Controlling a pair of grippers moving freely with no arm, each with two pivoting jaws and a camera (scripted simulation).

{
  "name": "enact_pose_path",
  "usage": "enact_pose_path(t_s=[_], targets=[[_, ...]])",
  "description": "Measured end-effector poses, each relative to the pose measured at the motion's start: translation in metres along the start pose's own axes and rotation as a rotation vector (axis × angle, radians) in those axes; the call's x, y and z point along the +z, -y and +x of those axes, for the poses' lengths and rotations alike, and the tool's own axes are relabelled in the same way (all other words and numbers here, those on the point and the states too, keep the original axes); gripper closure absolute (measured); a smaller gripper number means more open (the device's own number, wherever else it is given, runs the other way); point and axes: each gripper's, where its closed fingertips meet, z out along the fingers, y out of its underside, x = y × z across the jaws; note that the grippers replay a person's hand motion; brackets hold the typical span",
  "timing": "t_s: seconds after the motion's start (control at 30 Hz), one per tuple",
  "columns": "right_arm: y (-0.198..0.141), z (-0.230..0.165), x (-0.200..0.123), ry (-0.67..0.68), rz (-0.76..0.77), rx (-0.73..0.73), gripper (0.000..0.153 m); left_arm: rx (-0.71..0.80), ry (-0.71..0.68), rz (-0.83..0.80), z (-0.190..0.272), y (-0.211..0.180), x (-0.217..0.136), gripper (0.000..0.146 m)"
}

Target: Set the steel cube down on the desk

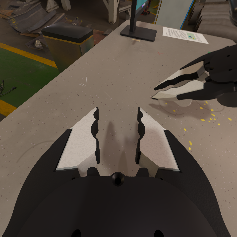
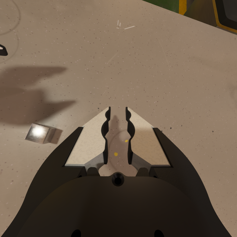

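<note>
The right gripper (image 2: 117, 107) hangs low over the table (image 2: 166, 77), tilted down, jaws parted a little and holding nothing. The steel cube (image 2: 43, 133) lies on the table just to its left, free of both grippers. The left gripper (image 1: 117, 107) hovers level nearby, jaws spread wide and empty.

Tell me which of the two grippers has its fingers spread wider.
The left gripper: a wide gap of bare desk shows between its white fingers. The right gripper shows only a narrow gap.
</note>
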Motion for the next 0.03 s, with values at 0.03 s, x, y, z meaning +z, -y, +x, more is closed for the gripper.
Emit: enact_pose_path(t_s=[0.03], targets=[[-0.0003,-0.0012,-0.0029,0.004,0.006,0.012,0.123,-0.010,-0.004,0.006,-0.0011,0.0014,-0.0010,0.083]])
